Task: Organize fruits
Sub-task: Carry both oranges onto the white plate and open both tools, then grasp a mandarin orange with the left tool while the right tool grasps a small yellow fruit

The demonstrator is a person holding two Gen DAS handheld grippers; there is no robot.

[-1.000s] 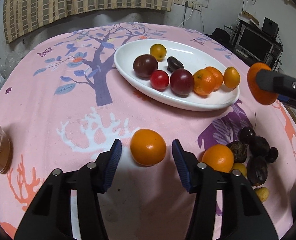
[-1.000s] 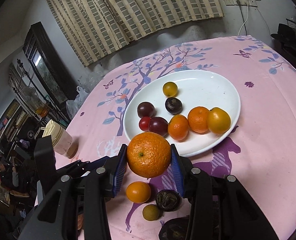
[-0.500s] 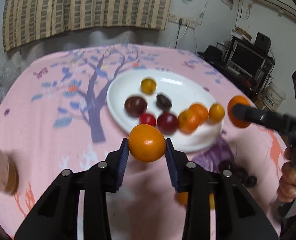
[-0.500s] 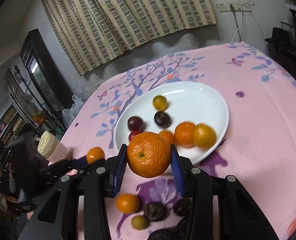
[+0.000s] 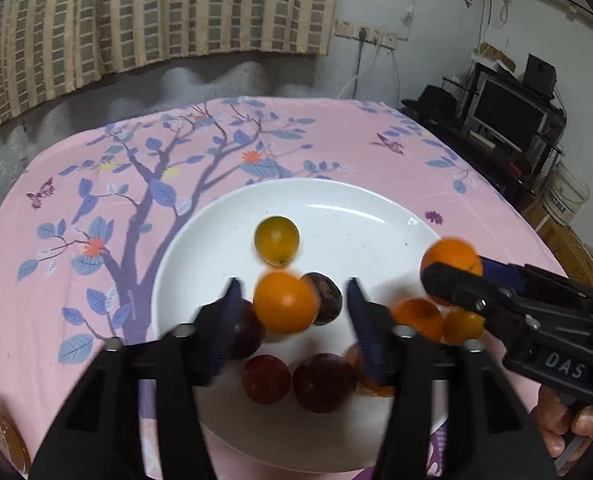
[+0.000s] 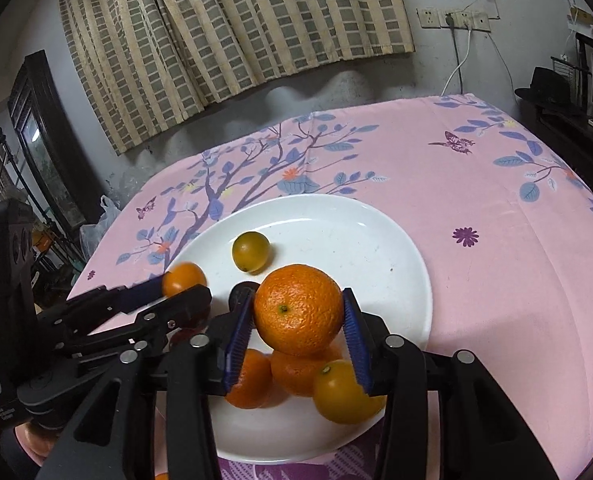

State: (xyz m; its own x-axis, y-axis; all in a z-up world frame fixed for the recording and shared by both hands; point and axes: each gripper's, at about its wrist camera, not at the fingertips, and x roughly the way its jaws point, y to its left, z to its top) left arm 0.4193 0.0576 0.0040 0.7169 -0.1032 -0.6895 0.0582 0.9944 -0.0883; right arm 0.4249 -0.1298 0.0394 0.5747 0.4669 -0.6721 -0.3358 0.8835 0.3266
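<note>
A white oval plate (image 5: 336, 208) on the pink cloth holds several fruits: a yellow one (image 5: 276, 240), dark plums (image 5: 323, 376), a red one (image 5: 266, 378) and small oranges (image 6: 296, 372). My left gripper (image 5: 292, 310) is open above the plate; a small orange (image 5: 285, 302) sits loose between its fingers, touching neither pad, motion-blurred. My right gripper (image 6: 297, 320) is shut on a large orange (image 6: 298, 308) above the plate's near right part. It also shows in the left wrist view (image 5: 450, 264).
The pink tree-print tablecloth (image 6: 496, 200) covers the table. A jar (image 5: 8, 448) stands at the near left edge. A wall with a blind lies behind; a TV shelf (image 5: 508, 120) stands to the right.
Both grippers moved forward over the plate. My left gripper lifted the small orange from the cloth, carried it over the plate and has now opened around it. The right still holds its orange.
</note>
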